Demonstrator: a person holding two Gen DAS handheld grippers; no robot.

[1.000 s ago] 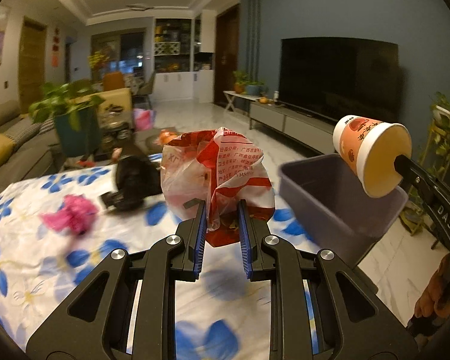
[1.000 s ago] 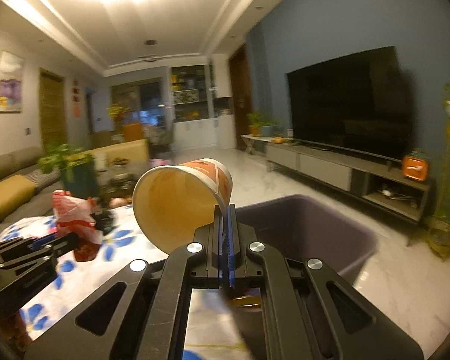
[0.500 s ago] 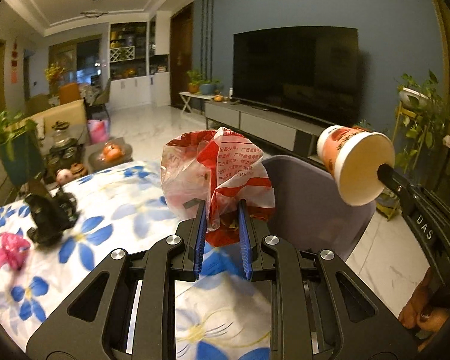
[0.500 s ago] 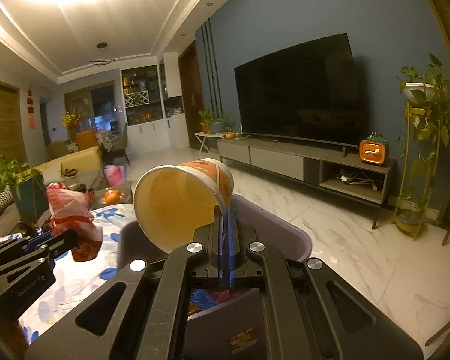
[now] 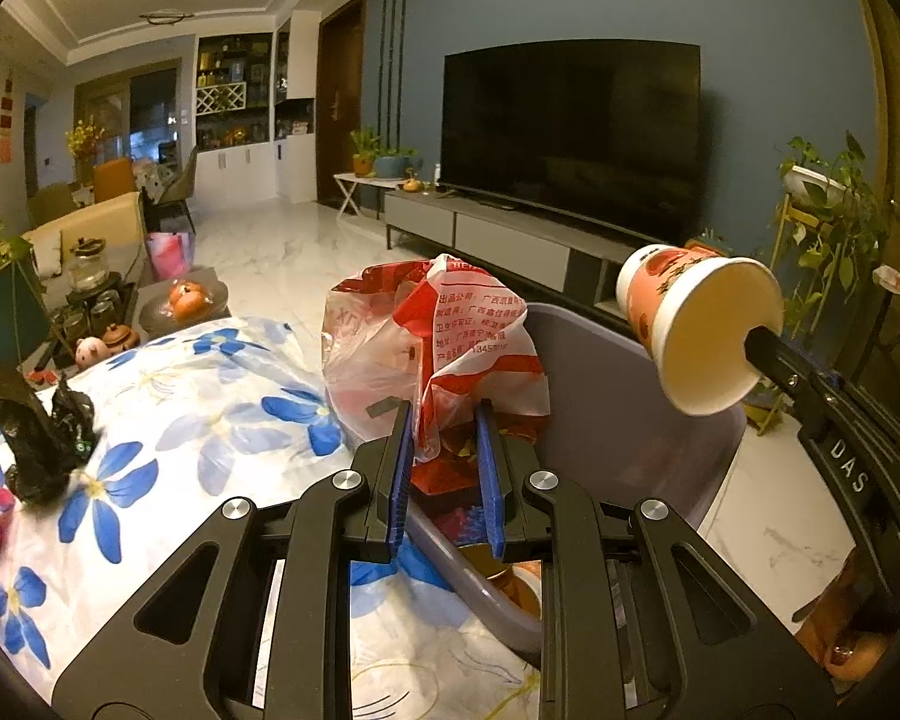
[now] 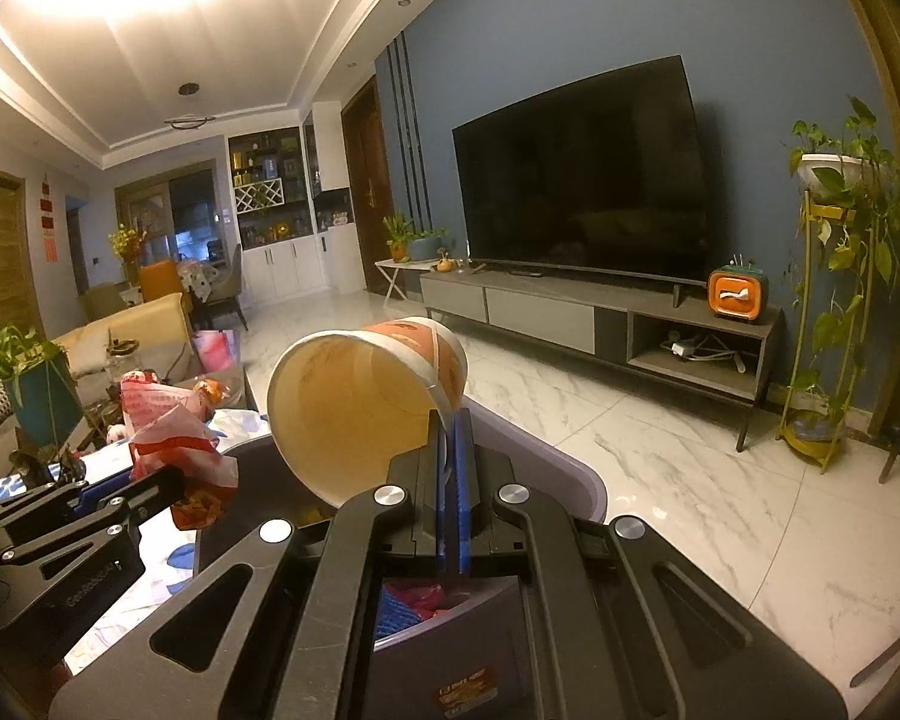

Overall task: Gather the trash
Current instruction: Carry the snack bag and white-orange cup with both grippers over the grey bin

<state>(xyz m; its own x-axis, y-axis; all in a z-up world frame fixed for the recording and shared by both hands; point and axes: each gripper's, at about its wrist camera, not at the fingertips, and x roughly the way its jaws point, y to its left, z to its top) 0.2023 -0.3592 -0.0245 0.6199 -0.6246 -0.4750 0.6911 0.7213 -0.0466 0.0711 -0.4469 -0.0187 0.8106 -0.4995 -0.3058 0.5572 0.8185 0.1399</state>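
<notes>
Plastic bag (image 5: pixel 432 354) in left tongs (image 5: pixel 444 444) hides bin (image 5: pixel 630 432) contents.

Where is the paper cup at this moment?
The paper cup is clamped by its rim in the right tool, tilted on its side above the grey bin. In the left wrist view it is right of the red-and-white plastic bag.

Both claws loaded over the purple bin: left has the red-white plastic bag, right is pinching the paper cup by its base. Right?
Not quite. The right claw pinches the paper cup by its rim, not its base; the right wrist view shows the fingers closed on the lip, open mouth toward the camera. The rest holds: the left claw grips the red-white plastic bag, both over the purple bin.
</notes>
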